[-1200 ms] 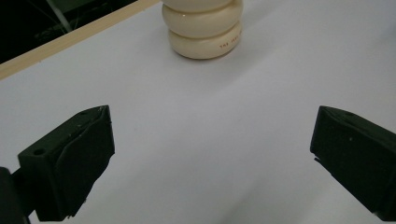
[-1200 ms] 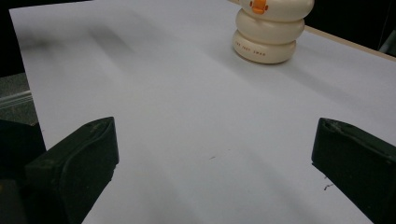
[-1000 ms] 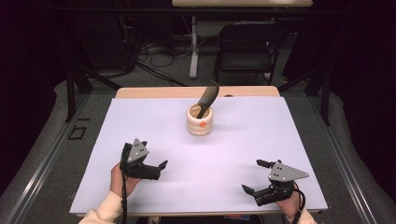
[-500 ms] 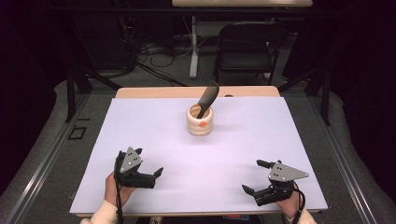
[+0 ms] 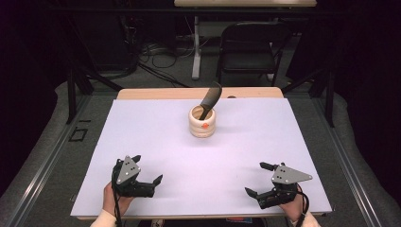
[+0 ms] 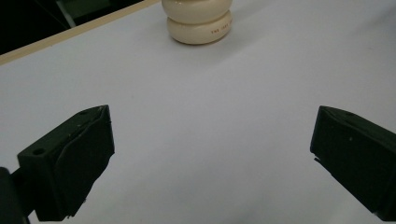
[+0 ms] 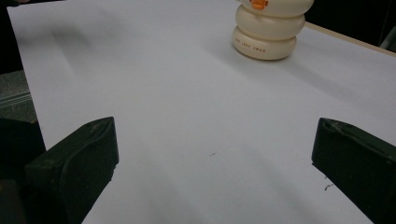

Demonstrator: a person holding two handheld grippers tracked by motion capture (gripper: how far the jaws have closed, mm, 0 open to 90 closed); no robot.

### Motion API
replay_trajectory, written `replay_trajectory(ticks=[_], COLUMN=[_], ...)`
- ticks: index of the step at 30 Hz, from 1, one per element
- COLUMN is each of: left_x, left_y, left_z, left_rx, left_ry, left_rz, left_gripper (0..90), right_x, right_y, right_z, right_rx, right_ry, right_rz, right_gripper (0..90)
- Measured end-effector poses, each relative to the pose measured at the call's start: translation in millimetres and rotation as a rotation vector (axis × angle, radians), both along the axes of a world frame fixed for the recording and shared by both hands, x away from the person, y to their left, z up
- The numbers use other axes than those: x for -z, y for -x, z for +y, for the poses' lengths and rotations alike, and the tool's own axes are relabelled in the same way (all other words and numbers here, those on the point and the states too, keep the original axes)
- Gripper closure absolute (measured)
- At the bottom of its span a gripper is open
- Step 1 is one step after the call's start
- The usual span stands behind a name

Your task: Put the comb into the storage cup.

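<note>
A cream ribbed holder (image 5: 202,123) with a small orange mark stands upright at the table's far middle. A dark utensil (image 5: 210,98) leans out of it. My left gripper (image 5: 148,168) rests open near the front left edge, well short of the holder, with nothing between its jaws. My right gripper (image 5: 254,178) sits open at the front right, also empty. From the left gripper (image 6: 212,158) the holder (image 6: 200,23) is far ahead. Off the right gripper (image 7: 215,163) the holder (image 7: 269,30) stands ahead to the right.
A white sheet (image 5: 156,132) covers the table, with a wooden edge (image 5: 156,93) at the back. A black chair (image 5: 250,47) and cables on the floor lie beyond the table. Grey floor flanks both sides.
My left gripper has drawn back toward the near edge and a little left, still open. The right gripper and the holder have not moved.
</note>
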State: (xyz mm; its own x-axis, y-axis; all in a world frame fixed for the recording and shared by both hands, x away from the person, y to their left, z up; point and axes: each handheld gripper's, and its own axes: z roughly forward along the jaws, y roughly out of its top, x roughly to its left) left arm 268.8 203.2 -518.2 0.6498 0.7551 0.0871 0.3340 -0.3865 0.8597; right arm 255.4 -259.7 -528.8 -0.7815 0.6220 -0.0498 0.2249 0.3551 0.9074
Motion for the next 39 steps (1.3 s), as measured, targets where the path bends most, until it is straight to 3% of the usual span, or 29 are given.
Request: replay_trajectory(ticks=[18, 23, 39], left_x=[9.7, 11.3, 11.6], left_y=[21.4, 24.7, 23.3], left_z=[13.0, 14.3, 15.2], left_rx=[-0.027, -0.019, -0.009], left_ry=[0.052, 0.046, 0.048], left_rz=[-0.038, -0.051, -0.042], left_gripper=[0.0, 0.0, 0.0], right_x=[1.0, 0.7, 1.0], right_y=[0.4, 0.7, 1.4], right_z=[0.5, 0.8, 1.0], right_rx=[-0.002, -0.003, -0.004], right_ry=[0.002, 0.003, 0.004], right_rz=[0.005, 0.004, 0.007], right_gripper=[0.0, 0.0, 0.0])
